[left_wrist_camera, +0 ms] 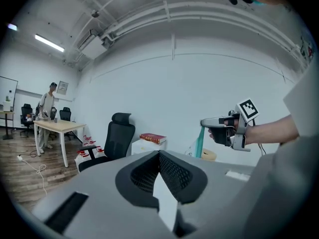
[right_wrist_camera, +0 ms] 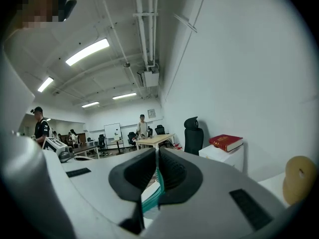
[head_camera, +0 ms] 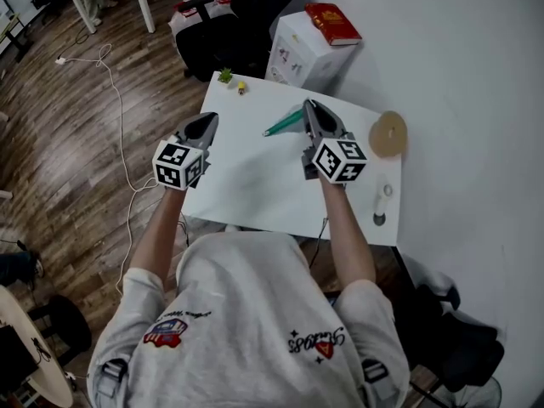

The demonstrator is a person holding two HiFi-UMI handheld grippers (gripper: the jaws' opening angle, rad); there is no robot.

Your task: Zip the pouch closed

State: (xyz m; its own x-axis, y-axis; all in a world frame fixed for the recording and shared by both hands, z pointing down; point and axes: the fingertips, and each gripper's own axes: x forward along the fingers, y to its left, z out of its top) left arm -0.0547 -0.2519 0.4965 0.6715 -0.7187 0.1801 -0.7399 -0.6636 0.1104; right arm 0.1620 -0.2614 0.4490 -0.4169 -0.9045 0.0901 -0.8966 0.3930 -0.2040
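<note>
Past our grey shirt [head_camera: 255, 313], our left gripper [head_camera: 206, 121] is clenched on nothing, well apart from the teal pouch [head_camera: 285, 124], which hangs over the white table [head_camera: 246, 185] pinched in our right gripper [head_camera: 308, 107]. With only 1 hold, it could swing or slip free, and we cannot tell whether the zip is shut.

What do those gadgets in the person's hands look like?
The left gripper and right gripper are grey wedge-shaped tools with dark ribbed jaws, each carrying a white cube with black square markers. The person wears a grey short-sleeved shirt.
</note>
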